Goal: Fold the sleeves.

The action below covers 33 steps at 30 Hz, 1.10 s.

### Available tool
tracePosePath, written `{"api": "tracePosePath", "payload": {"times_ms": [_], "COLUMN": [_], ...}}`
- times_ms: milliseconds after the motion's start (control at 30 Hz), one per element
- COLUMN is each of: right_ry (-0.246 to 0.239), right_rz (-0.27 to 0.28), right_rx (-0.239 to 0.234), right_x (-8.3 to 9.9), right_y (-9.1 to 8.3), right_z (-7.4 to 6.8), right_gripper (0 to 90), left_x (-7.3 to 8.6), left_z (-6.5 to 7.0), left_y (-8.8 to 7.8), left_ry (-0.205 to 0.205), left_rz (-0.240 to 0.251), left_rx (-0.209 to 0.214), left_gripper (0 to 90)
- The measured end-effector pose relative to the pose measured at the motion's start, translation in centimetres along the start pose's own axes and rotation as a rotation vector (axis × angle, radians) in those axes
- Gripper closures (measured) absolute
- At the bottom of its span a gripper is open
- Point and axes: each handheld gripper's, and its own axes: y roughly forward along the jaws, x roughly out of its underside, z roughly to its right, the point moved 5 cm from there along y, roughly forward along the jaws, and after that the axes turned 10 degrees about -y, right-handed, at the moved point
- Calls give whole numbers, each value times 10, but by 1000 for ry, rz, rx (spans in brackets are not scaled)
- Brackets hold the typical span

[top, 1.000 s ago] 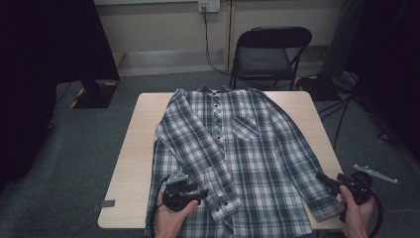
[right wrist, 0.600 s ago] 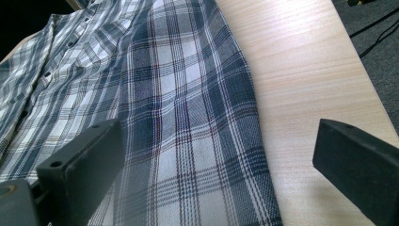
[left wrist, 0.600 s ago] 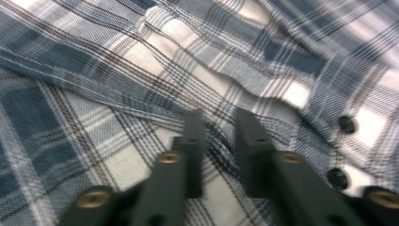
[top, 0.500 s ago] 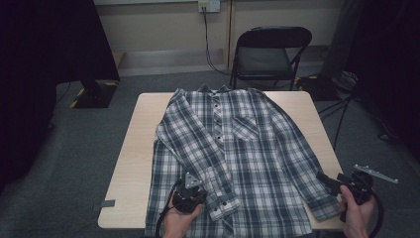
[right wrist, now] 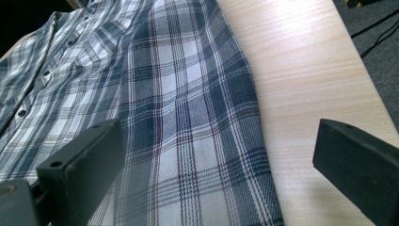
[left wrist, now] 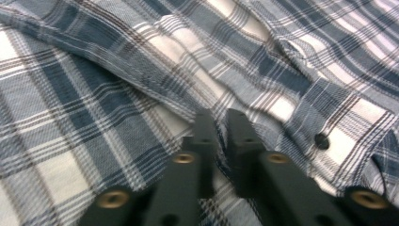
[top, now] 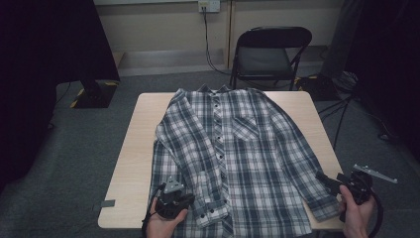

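The left tongs (left wrist: 221, 136), jaws nearly together after just reopening slightly, hover over the cuffed sleeve of the blue-and-white plaid cotton shirt (top: 237, 158), gripping nothing. The right tongs (right wrist: 216, 155) stand wide open over the other sleeve. The shirt lies flat, buttoned, on the light wooden table (top: 133, 163).

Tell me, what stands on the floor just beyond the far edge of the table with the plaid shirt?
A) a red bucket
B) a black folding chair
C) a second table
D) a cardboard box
B: in the high view a black folding chair stands behind the far edge of the table, beyond the collar of the plaid shirt spread on it.
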Motion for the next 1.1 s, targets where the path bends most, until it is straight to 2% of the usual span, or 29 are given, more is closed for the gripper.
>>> {"api": "tracePosePath", "payload": {"times_ms": [67,133,200,300,400,567,633,667,767,833,933,1000,1100], "right_ry": [-4,-3,-8,-14,-21,-38,-38,-38,-35,-36,-36,-37,-38], "right_rz": [3,5,9,12,13,19,19,19,18,18,16,4,-30], "right_rx": [2,4,10,21,29,51,53,53,54,55,59,65,80], "right_x": [0,0,-1,-1,-2,-2,-2,-2,-2,-2,-2,-1,1], "right_y": [0,0,-1,-1,-2,-2,-2,-2,-3,-3,-3,-4,-3], "right_z": [0,1,1,1,0,0,0,1,1,2,3,4,7], "right_gripper": [19,19,19,19,20,20,20,20,20,20,20,21,23], "left_x": [-3,-7,-11,-16,-20,-24,-25,-25,-27,-28,-29,-29,-27], "left_z": [-1,-3,-7,-13,-23,-41,-48,-52,-62,-68,-73,-76,-83], "left_y": [1,-1,-6,-16,-26,-35,-38,-38,-38,-39,-41,-43,-46], "left_ry": [-8,-31,-32,-40,-55,-109,-134,-148,-208,-228,-262,-269,-287], "left_rz": [20,52,85,139,185,215,230,221,217,221,225,228,228], "left_rx": [21,22,32,38,32,-4,-45,-74,-102,-106,-135,-142,-198], "left_gripper": [627,449,333,206,136,56,57,57,57,57,57,57,57]}}
